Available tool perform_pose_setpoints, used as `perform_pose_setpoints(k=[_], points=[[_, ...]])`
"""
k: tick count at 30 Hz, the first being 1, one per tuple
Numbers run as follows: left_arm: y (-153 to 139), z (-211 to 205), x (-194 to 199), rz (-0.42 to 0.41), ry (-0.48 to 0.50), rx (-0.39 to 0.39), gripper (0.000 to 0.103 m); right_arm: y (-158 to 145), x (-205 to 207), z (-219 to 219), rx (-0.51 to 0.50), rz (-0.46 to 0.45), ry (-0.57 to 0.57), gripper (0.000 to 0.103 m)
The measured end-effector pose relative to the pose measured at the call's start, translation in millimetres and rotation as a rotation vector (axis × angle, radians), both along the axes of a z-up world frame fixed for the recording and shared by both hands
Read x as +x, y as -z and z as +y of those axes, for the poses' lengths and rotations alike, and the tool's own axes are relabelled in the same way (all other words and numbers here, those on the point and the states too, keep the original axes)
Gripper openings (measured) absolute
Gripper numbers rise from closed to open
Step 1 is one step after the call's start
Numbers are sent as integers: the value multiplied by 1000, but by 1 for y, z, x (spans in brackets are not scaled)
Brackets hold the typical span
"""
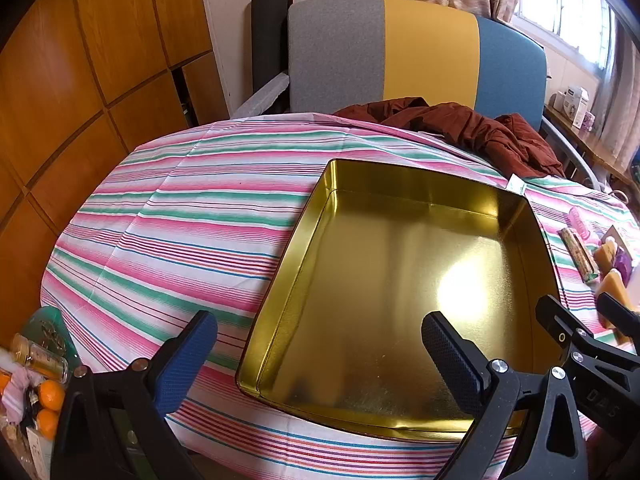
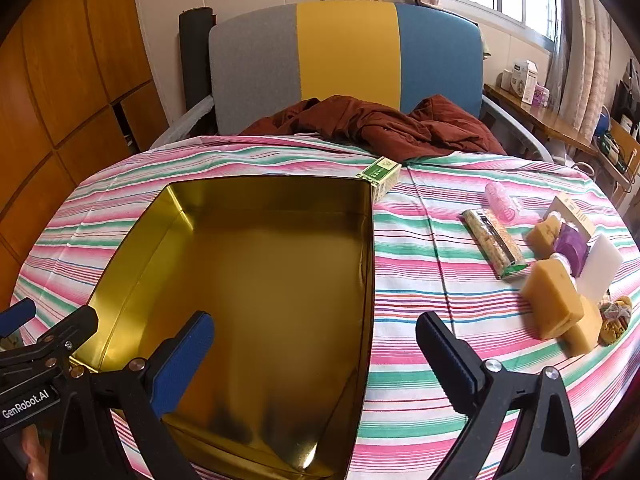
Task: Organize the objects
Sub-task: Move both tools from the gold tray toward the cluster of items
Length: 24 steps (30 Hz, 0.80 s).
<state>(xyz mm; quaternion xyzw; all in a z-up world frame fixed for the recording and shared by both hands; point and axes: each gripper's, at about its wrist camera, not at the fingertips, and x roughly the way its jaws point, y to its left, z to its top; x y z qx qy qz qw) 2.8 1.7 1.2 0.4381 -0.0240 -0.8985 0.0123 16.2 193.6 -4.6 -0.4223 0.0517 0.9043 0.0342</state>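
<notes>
Both grippers, left gripper (image 1: 320, 352) and right gripper (image 2: 316, 350), hang spread wide and empty over the gold tin (image 2: 256, 264), which sits bare on the striped bench (image 2: 420, 320), likely awaiting the sponges (image 2: 554, 306), snack bar (image 2: 494, 242) and hair roller (image 2: 502, 202) right of it

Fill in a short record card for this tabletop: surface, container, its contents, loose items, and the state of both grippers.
surface: striped tablecloth
container: gold tin, left of the loose items
contents: nothing inside
loose items: green box at the tin's far corner; pink roller, snack bar, yellow sponges to its right
left gripper: jaws open, holding nothing
right gripper: jaws open, holding nothing
</notes>
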Motion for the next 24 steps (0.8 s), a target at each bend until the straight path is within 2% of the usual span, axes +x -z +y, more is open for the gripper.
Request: perform_pose_setpoints(k=[16, 21, 24], points=[[-1, -2, 1, 0, -12, -6, 103, -3, 1, 2, -2, 6, -2, 103], [-3, -2, 3, 32, -32, -10, 103, -5, 2, 6, -2, 11, -7, 103], [-3, -1, 5, 46, -22, 13, 103, -11, 5, 12, 8, 34, -9, 103]])
